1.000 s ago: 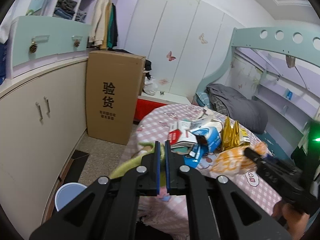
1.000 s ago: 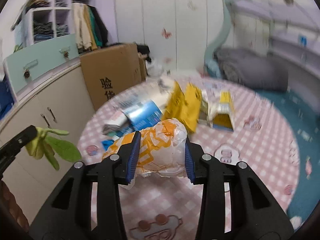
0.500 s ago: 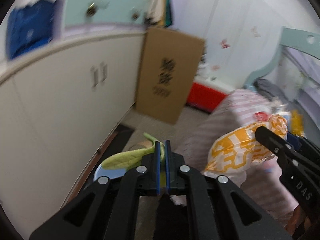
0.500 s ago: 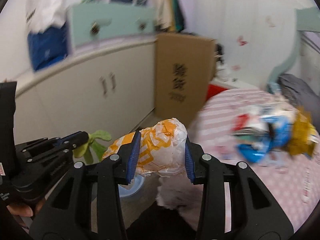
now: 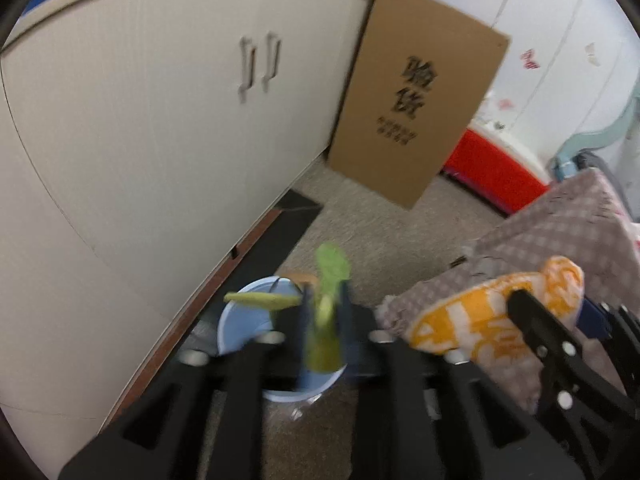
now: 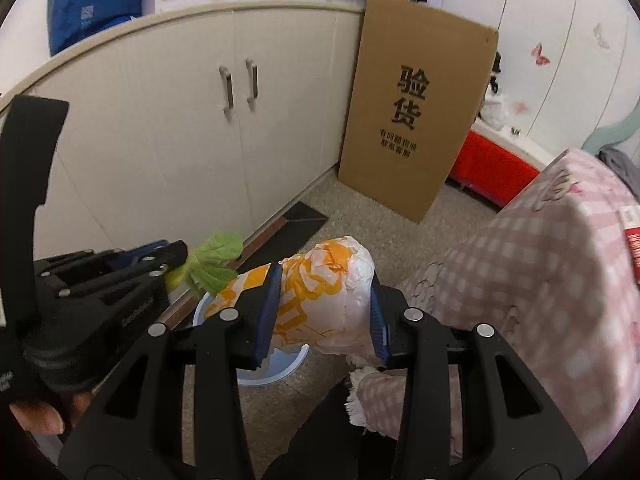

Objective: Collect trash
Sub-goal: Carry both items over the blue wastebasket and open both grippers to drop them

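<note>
- We are at the drop-off: both grippers hang over the pale blue bin on the floor, right beside the cream cabinet.
- The left gripper has just been opening. Its jaws stand partly apart, and the green leafy scrap sits between them, blurred, so I cannot tell whether it hangs on one pad or is already falling.
- In the right wrist view the same leaf pokes out past the tip of the left gripper, just above the near rim of the bin.
- The right gripper is clamped on the crumpled orange-and-white bag, blue pads pressing into both sides; the bag bulges forward past the fingertips.
- That bag hangs partly over the bin, with the pink checked bedspread just beside it on the right.
- My read of the step: release number one is under way, release number two not yet begun.
- What the next move calls for, as I judge it: let the leaf clear the left jaws and fall inside the rim, not onto the floor.
- Then the bag wants centring over the opening before the right jaws part; it is bulky against that mouth and could catch the rim or tip off the side.
- The two grippers are close together here, so the left one should draw aside to give the bag room.
- More litter seems to remain on the bed: a red-edged packet shows at the far right.
</note>
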Tool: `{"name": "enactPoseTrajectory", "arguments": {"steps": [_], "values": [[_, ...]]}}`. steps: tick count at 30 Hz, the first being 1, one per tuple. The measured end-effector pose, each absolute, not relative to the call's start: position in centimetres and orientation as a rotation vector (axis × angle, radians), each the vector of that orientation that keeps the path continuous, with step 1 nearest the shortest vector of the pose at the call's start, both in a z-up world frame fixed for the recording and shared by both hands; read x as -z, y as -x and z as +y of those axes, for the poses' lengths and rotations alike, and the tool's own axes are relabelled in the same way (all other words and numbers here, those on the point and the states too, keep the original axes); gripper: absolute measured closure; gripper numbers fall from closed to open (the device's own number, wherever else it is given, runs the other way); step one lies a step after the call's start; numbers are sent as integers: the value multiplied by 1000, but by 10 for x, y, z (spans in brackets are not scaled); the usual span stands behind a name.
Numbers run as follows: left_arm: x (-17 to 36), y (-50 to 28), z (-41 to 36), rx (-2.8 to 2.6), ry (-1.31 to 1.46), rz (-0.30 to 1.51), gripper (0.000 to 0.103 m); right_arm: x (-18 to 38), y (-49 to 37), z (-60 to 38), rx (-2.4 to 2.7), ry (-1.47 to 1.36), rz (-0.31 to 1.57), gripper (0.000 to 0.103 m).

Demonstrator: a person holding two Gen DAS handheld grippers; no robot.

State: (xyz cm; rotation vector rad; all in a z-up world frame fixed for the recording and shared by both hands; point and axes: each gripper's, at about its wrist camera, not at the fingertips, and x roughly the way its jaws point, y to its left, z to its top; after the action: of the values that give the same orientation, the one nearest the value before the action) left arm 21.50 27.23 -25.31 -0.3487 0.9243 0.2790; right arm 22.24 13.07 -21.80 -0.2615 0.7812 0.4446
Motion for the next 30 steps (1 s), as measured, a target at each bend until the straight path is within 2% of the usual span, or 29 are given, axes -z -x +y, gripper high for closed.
{"name": "enactPoseTrajectory", "arguments": {"steps": [1,2,11,22,25,27,30], "values": [[256,-217,277,-299,358,934,31,223,-226,134,-447,258,791,64],[258,-214,279,-310,365,926,29,226,-228,137,-447,258,799,64],[268,-193,297,-352,405,920,28,244,-236,159,-476,265,839,64],[259,-175,326,-486,435,880,23,240,-241,181,-502,258,828,62],[253,-169,336,-531,440,862,22,238,-247,190,-532,229,808,54],[248,-165,341,-568,439,844,20,239,-249,195,-544,213,789,34],[243,-162,345,-586,430,840,20,242,-249,202,-557,221,784,31]]}}
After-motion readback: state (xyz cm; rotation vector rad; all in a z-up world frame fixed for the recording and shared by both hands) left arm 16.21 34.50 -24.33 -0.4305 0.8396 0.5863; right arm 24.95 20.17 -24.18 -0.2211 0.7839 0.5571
